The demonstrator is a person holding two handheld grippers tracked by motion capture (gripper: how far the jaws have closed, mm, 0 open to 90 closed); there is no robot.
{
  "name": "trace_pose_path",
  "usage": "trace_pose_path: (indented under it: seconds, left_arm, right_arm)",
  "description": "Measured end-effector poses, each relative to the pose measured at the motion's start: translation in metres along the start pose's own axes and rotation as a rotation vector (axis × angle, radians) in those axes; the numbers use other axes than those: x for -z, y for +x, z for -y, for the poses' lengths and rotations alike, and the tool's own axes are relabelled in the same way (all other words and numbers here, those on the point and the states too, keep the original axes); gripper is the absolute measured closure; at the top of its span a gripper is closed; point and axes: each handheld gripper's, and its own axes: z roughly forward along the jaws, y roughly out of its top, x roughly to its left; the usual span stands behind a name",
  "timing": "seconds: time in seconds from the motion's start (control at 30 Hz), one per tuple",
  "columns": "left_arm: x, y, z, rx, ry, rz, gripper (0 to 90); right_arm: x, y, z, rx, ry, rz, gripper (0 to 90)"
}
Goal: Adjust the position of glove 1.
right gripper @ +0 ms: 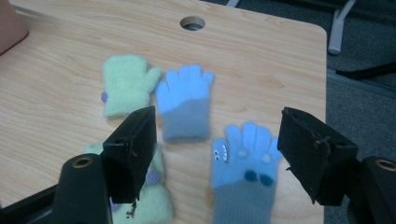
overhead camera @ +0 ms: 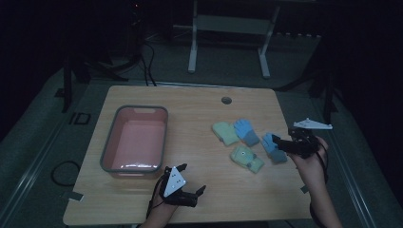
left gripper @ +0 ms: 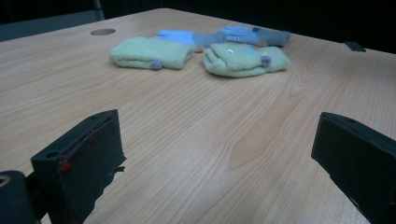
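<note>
- High view: your four gloves lie right of centre on the tabletop (overhead camera: 199, 118). The green mitten (overhead camera: 224, 132) and the blue glove (overhead camera: 246, 131) sit side by side, touching. The second green mitten (overhead camera: 246, 158) lies nearer you, its long axis slanting. The second blue glove (overhead camera: 274, 147) lies just under your right tongs (overhead camera: 277, 142). The grey-rimmed pink bin (overhead camera: 136, 138) stands on the left, long axis running away from you, with nothing in it. Your left tongs (overhead camera: 192, 178) hover near the front edge, spread wide, holding nothing.
- Left gripper view: your jaws stand far apart over bare wood, released. Both green mittens (left gripper: 152, 52) (left gripper: 245, 59) lie ahead, with the blue gloves (left gripper: 187, 37) (left gripper: 256, 33) behind them.
- Right gripper view: your jaws are spread wide and grasp nothing. Between them lies the blue glove with a face (right gripper: 246, 170), fingers pointing away from you, grey cuff toward you. The plain blue glove (right gripper: 184, 100) and a green mitten (right gripper: 123, 84) lie beyond, fingers pointing the same way. Another green mitten (right gripper: 154, 196) sits partly behind your left jaw.
</note>
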Motion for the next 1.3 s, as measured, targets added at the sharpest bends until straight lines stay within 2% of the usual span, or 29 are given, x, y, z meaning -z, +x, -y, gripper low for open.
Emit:
trace_pose_path:
  seconds: [0.27, 0.4, 0.6, 0.87, 1.13, 1.3]
  left_arm:
    - [0.000, -0.001, 0.000, -0.010, 0.001, -0.005, 2.2]
    - [0.000, -0.001, 0.000, -0.011, 0.000, -0.004, 2.2]
    - [0.000, -0.002, 0.000, -0.016, 0.000, -0.004, 2.2]
    - [0.000, -0.002, 0.000, -0.017, 0.000, -0.003, 2.2]
    - [0.000, -0.002, 0.000, -0.018, -0.003, -0.004, 2.2]
    - [0.000, -0.003, 0.000, -0.022, -0.007, -0.010, 2.1]
  right_arm:
    - [-0.016, 0.010, -0.014, 0.019, 0.016, -0.054, 28.2]
    - [-0.024, 0.016, -0.022, 0.034, 0.018, -0.066, 30.9]
    - [-0.032, 0.023, -0.030, 0.064, 0.023, -0.087, 32.1]
    - [-0.051, 0.035, -0.038, 0.112, 0.021, -0.142, 34.8]
    - [-0.076, 0.042, -0.040, 0.113, 0.063, -0.188, 38.8]
    - [-0.091, 0.049, -0.041, 0.127, 0.089, -0.198, 42.3]
